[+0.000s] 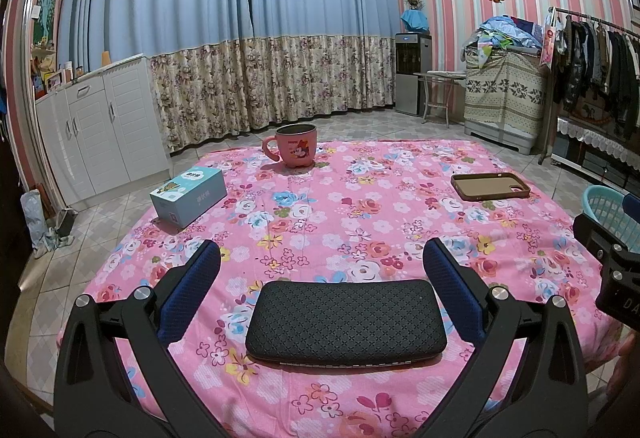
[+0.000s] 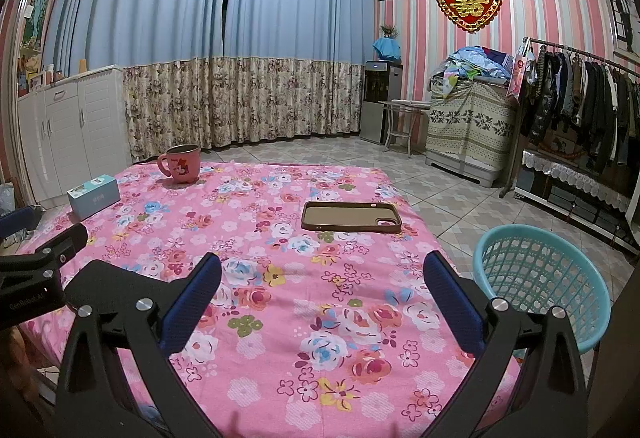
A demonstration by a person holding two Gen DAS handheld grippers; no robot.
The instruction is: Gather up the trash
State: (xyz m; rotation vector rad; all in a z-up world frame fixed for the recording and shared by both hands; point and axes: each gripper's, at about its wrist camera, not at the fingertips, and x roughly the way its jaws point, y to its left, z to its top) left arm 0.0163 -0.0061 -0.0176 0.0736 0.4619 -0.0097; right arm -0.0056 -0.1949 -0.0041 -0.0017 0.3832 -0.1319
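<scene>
While both jaws gape empty, the black case (image 1: 346,320) lies between the left gripper's (image 1: 321,262) fingers.

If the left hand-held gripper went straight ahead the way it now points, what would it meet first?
Probably the black textured rectangular case, lying on the pink floral cloth just beyond the open left hand-held gripper, though depth is uncertain.

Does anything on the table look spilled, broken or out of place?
Nothing stands out. The pink mug stands upright, and the tissue box, phone case and black case lie flat on the floral cloth, with no spill visible.
</scene>
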